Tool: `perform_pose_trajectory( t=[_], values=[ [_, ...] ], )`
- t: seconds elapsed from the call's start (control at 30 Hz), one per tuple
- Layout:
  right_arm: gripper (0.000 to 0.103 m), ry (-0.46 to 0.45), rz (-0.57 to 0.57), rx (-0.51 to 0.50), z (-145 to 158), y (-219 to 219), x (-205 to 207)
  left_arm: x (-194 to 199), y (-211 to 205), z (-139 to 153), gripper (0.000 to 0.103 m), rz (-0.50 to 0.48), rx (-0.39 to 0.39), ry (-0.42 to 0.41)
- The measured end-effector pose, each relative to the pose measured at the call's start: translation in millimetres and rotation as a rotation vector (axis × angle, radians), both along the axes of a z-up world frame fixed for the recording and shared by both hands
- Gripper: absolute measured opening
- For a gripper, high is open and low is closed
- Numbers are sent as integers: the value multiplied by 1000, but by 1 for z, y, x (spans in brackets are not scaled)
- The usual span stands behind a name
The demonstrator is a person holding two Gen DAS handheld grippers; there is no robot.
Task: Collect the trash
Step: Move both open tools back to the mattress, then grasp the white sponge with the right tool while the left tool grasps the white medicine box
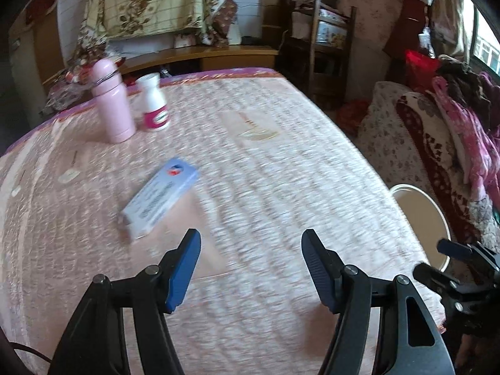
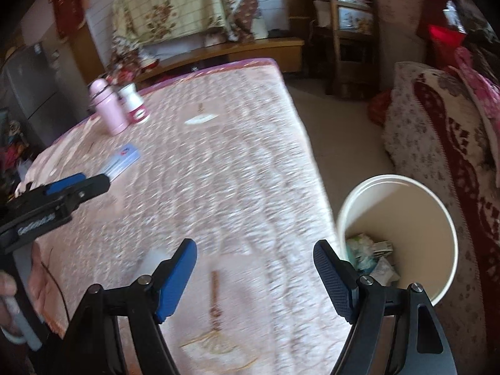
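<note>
motion-blurred print on the box [image 1: 160, 200], bin [image 1: 420, 218] half hidden

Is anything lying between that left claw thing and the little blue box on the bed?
Nothing visible. The left gripper has its jaws open just short of the blue box, with only bare bedcover between them.

Setting: a lived-in home, a bedroom or sitting room. Evidence: a counter [image 1: 281, 143] covered with a pink quilted cloth; a floral blanket [image 1: 150, 0] draped at the back wall; a low wooden shelf [image 1: 212, 53]; a wooden rack [image 1: 325, 28] holding folded textiles; a sofa [image 2: 437, 131] under patterned throws; a white bin [image 2: 400, 206] stood on the floor beside the counter.
</note>
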State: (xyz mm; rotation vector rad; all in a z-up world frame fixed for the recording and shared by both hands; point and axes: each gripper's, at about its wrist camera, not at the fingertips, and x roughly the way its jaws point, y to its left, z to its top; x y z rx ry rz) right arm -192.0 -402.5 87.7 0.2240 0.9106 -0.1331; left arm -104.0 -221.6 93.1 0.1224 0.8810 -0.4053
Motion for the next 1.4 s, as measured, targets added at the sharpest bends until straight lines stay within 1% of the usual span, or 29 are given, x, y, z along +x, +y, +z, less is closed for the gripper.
perform_pose_trajectory(
  t=[0.17, 0.33, 0.47, 0.53, 0.57, 0.6, 0.63, 0.67, 0.7, 0.77, 0.87, 0.93, 0.97, 1.0, 1.07, 1.1, 1.17, 1.2, 1.23, 1.3, 1.37, 1.4],
  values=[
    [80, 46, 69, 74, -11, 31, 4, 6, 33, -11, 68, 51, -13, 28],
    [80, 62, 83, 126, -21, 58, 6, 8, 55, -17, 68, 72, -12, 36],
    [80, 99, 98, 117, -32, 76, 11, 13, 72, -20, 68, 92, -23, 45],
    [79, 95, 124, 111, -36, 84, 15, 16, 77, -20, 68, 100, -25, 50],
    [75, 89, 138, 103, -37, 87, 16, 18, 80, -21, 68, 102, -26, 53],
    [47, 89, 146, 90, -38, 88, 17, 21, 83, -20, 68, 104, -27, 53],
    [40, 94, 152, 85, -39, 88, 20, 24, 84, -21, 68, 107, -26, 51],
    [40, 92, 153, 91, -38, 87, 22, 28, 86, -20, 69, 109, -22, 47],
    [40, 84, 152, 93, -36, 84, 25, 32, 87, -21, 73, 112, -18, 44],
    [40, 71, 148, 78, -31, 82, 31, 42, 88, -22, 75, 117, -12, 41],
    [40, 40, 146, 73, -24, 77, 42, 59, 85, -25, 76, 116, -7, 46],
    [41, 21, 160, 71, -22, 75, 51, 75, 79, -28, 76, 98, 7, 52],
    [43, 23, 176, 79, -22, 75, 55, 81, 75, -30, 76, 91, 22, 54],
    [48, 29, 187, 85, -24, 75, 59, 87, 71, -32, 76, 84, 40, 52],
    [52, 40, 185, 66, -27, 73, 64, 98, 64, -37, 76, 70, 83, 44],
    [57, 58, 189, 53, -30, 73, 67, 102, 61, -39, 76, 64, 101, 42],
    [58, 71, 179, 56, -33, 70, 67, 112, 54, -47, 76, 44, 138, 51],
    [64, 65, 172, 73, -33, 66, 65, 116, 51, -50, 76, 34, 148, 56],
    [72, 61, 162, 88, -33, 63, 63, 119, 48, -52, 76, 27, 155, 58],
    [72, 57, 129, 110, -34, 56, 59, 126, 44, -56, 76, 21, 168, 67],
    [72, 58, 107, 139, -34, 51, 59, 132, 42, -60, 76, 18, 165, 90],
    [72, 63, 93, 158, -34, 49, 60, 135, 42, -62, 70, 25, 163, 100]
  ],
)
